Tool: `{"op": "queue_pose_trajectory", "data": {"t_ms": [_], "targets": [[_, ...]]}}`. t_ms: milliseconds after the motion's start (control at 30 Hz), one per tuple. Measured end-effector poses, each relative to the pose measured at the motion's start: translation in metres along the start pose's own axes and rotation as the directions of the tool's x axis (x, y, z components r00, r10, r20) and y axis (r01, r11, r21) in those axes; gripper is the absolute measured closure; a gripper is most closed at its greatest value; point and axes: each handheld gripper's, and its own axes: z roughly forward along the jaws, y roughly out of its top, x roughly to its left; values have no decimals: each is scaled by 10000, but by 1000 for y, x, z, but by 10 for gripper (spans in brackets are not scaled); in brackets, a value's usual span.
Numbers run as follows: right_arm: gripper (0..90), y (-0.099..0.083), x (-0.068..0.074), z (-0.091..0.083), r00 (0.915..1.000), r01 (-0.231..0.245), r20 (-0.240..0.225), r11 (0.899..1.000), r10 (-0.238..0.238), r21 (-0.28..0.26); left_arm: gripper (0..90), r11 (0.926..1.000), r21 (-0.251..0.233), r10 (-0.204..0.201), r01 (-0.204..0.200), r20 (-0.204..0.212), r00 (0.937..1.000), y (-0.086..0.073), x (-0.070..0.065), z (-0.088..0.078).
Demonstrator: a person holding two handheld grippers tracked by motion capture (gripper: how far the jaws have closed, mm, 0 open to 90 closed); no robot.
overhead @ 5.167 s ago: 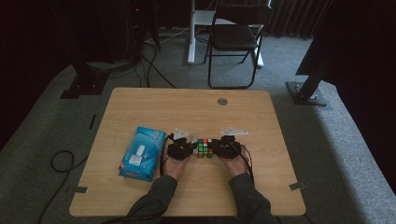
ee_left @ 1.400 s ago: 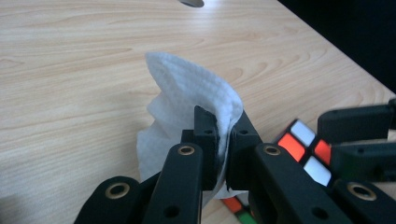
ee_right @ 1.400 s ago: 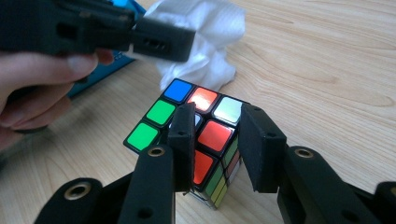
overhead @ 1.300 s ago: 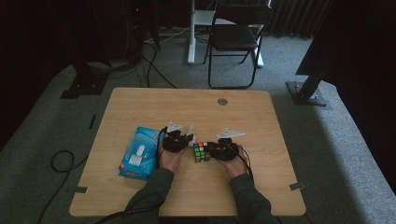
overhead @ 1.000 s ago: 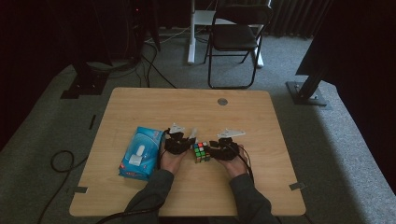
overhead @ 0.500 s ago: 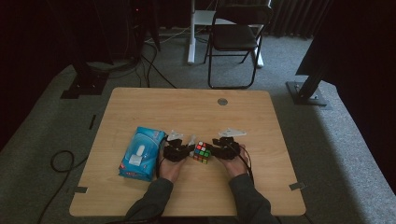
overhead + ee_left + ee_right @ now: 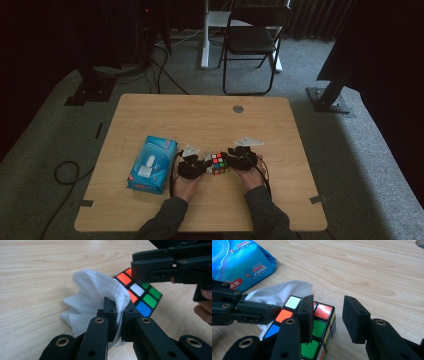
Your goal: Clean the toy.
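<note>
A colour-stickered puzzle cube (image 7: 218, 163) rests on the wooden table (image 7: 200, 120) between my two grippers. My left gripper (image 7: 119, 307) is shut on a crumpled white wipe (image 7: 95, 290), which lies against the cube (image 7: 142, 293) on its left side. My right gripper (image 7: 329, 302) has just been closing its jaws. One jaw lies over the cube's (image 7: 319, 327) top face, the other stands off its right edge with a gap, so only a corner of the cube is between them. In the high view the left gripper (image 7: 202, 165) and right gripper (image 7: 232, 157) flank the cube.
A blue pack of wet wipes (image 7: 152, 164) lies left of my left hand. A round grommet (image 7: 238, 108) sits at the table's far middle. A folding chair (image 7: 252, 40) stands on the carpet beyond the table.
The left gripper, with the wipe, has moved in from the left up to the cube. The right hand has stayed beside the cube.
</note>
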Motion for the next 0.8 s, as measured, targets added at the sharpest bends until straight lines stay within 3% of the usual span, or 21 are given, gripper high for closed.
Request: {"op": "queue_pose_trajectory", "data": {"t_ms": [267, 433, 633, 800], "targets": [[605, 0, -1, 0, 10000, -66, -47, 10000, 66, 18, 851, 9980, -562, -295, 296, 35, 9996, 11, 5, -8], [605, 0, -1, 0, 10000, -63, -52, 10000, 63, 4, 851, 9960, -864, -219, 220, 24, 9998, 20, 5, -10], [605, 0, -2, 0, 10000, -47, -70, 10000, 47, -5, 851, 9948, -1009, -120, 115, -44, 9999, 26, 6, -7], [605, 0, -2, 0, 10000, -36, -75, 10000, 36, -9, 850, 9968, -797, -40, 31, -111, 9999, 24, 4, 2]]}}
